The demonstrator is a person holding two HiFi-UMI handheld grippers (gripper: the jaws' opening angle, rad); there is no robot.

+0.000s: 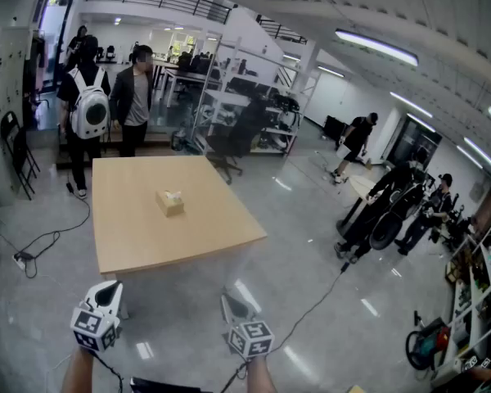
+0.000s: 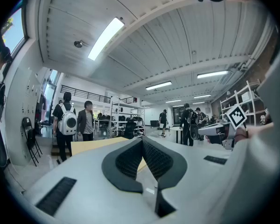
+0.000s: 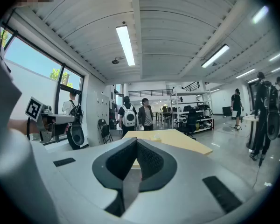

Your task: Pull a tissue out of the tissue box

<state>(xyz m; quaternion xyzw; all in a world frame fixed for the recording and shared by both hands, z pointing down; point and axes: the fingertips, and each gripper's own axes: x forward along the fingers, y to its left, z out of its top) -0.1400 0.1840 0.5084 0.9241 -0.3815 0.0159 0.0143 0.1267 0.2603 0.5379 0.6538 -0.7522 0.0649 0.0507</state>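
tissue (image 1: pixel 173 193) is showing as a small pale tuft on top of the tissue box (image 1: pixel 169 206). the box is sitting alone near the middle of the wooden table (image 1: pixel 139 244), well ahead of you and out of reach of both tools. you are holding the left gripper (image 1: pixel 109 290) and the right gripper (image 1: pixel 231 303) low over the floor (image 1: pixel 327 244), short of the table's near edge, both pointing roughly level toward it. in the left gripper view the dark ribbed pads (image 2: pixel 127 160) are meeting at their tips with nothing between them. in the right gripper view the pads (image 3: pixel 151 160) are pressing together on nothing too. both tools are closed and empty, so one set of jaws is going to need opening before it is reaching the box.

judging by its look, the sheet is going to be handling as very light, soft and limp, and tearing easily if you are snatching at it or pinching only a corner. you are probably best aiming for the raised fold just where it is leaving the box, closing gently across it and drawing straight up. the box is looking small and light, likely cardboard, so it is probably going to be lifting or sliding with the pull. bracing its side or top with the other gripper is looking sensible. at this distance the tuft's exact shape is too small to make out.
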